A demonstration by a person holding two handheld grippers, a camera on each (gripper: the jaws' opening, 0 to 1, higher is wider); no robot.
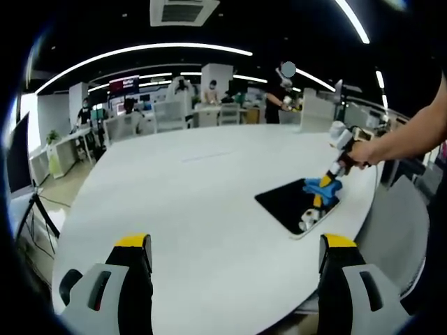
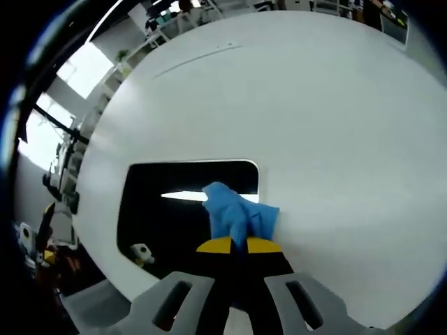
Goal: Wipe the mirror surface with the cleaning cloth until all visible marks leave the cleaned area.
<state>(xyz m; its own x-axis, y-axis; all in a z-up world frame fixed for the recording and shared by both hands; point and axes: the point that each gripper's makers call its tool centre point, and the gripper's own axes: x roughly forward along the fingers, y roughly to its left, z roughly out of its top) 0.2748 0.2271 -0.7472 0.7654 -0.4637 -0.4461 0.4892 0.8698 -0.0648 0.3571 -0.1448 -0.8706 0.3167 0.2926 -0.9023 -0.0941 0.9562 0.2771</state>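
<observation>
The mirror (image 1: pixel 283 202) lies flat as a dark rectangle on the white table, near its right edge in the left gripper view. My right gripper (image 1: pixel 323 199) reaches down onto it, held by a hand (image 1: pixel 364 150), with the blue cleaning cloth (image 1: pixel 320 185) in its tips. In the right gripper view the right gripper (image 2: pixel 239 244) is shut on the blue cloth (image 2: pixel 237 213), which rests at the right end of the mirror (image 2: pixel 167 230). A ceiling light reflects in the glass. My left gripper (image 1: pixel 235 244) hovers open over the table, well short of the mirror, holding nothing.
The large round white table (image 1: pixel 188 181) spreads ahead, its curved edge close behind the mirror. Office desks, chairs and people (image 1: pixel 279 94) stand at the back. A tripod (image 1: pixel 38 213) stands off the table's left side.
</observation>
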